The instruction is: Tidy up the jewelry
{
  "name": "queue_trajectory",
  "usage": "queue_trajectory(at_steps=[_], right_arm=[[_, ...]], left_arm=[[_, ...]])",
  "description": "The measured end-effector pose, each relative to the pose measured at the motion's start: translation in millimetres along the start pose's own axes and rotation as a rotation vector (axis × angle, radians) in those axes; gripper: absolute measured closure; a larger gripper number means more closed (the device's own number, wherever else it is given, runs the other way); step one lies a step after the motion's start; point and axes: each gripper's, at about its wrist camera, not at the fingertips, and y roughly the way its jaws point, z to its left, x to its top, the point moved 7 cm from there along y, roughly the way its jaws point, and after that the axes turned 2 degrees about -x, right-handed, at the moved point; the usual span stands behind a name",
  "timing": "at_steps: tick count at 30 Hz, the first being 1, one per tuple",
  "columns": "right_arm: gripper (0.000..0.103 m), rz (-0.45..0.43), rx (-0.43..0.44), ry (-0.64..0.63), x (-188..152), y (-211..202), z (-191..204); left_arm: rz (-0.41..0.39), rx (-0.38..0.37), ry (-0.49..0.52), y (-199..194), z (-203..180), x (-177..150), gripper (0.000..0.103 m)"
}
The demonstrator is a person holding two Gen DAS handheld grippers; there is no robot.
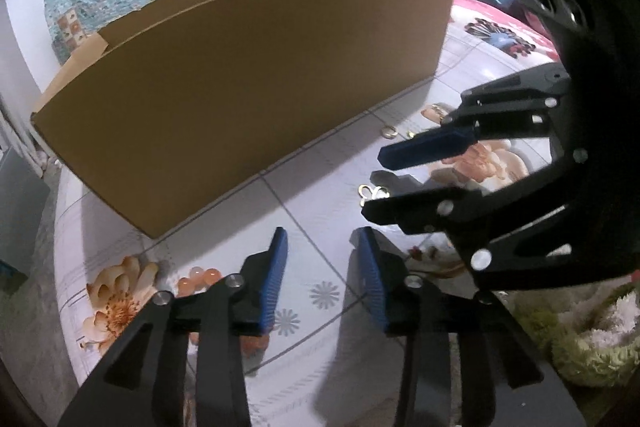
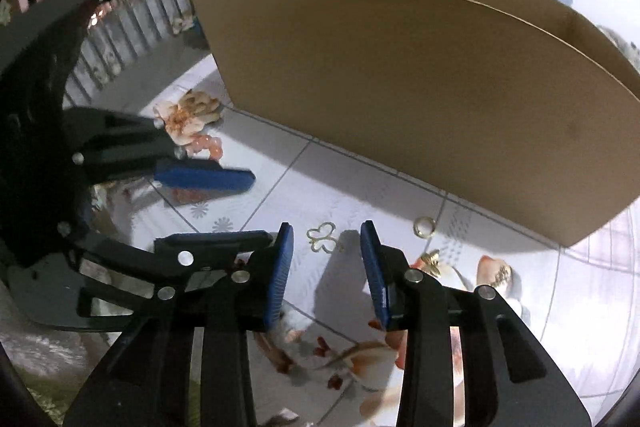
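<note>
The butterfly charm lies flat on the floor, just beyond the right gripper, whose jaws are spread. Straddle it squarely, then pinch low; left gripper is spread too.

A: What are the tools made of?

B: The left gripper and the right gripper look alike: black, matte linkage arms, flat and angular, with triangular cut-outs near the base.

A: And the fingers?

B: Each ends in a blue pad with fine ribbing on its inner face, as on this one.

A: Any fasteners?

B: Round silver pins sit at the joints, two or more per side. The body behind the right tool, seen from the left camera, is black with several round holes.
</note>
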Motion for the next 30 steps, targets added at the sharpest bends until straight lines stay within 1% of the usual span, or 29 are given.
queue_trajectory(at_steps=[4,8,10,11,16,21,24,27,29,30], right_arm=[[0.070,0.003,-0.033,-0.035,-1,6,1],[0.079,0.005,-0.039,-0.055,-2,-2,-1],[0.085,0.009,-0.039,-0.054,-2,-2,-1],[0.091,0.010,-0.037,-0.051,-2,-3,-1],[0.092,0.018,-0.029,-0.020,-1,1,-2],[0.093,0.025,-0.037,0.020,-4,-2,-7],[0.093,0.032,-0.050,0.073,-8,-6,-15],[0.094,0.035,-0.054,0.139,-13,-10,-24],[0.100,0.034,-0.042,0.187,-15,-14,-29],[0.100,0.032,-0.040,0.203,-17,-16,-32]], left_arm=[[0.001,0.009,-0.020,-1,7,-1,0.056],[-0.006,0.011,-0.032,-2,11,0,0.050],[-0.011,0.008,-0.041,-3,13,1,0.047],[-0.014,0.006,-0.045,-4,14,0,0.046],[-0.007,0.003,-0.075,-5,21,0,0.038],[-0.024,-0.008,-0.083,-6,20,4,0.030],[-0.030,-0.013,-0.087,-6,18,6,0.024],[-0.023,-0.013,-0.089,-6,20,6,0.022],[-0.020,-0.014,-0.091,-5,19,6,0.021],[-0.019,-0.017,-0.091,-4,18,7,0.020]])
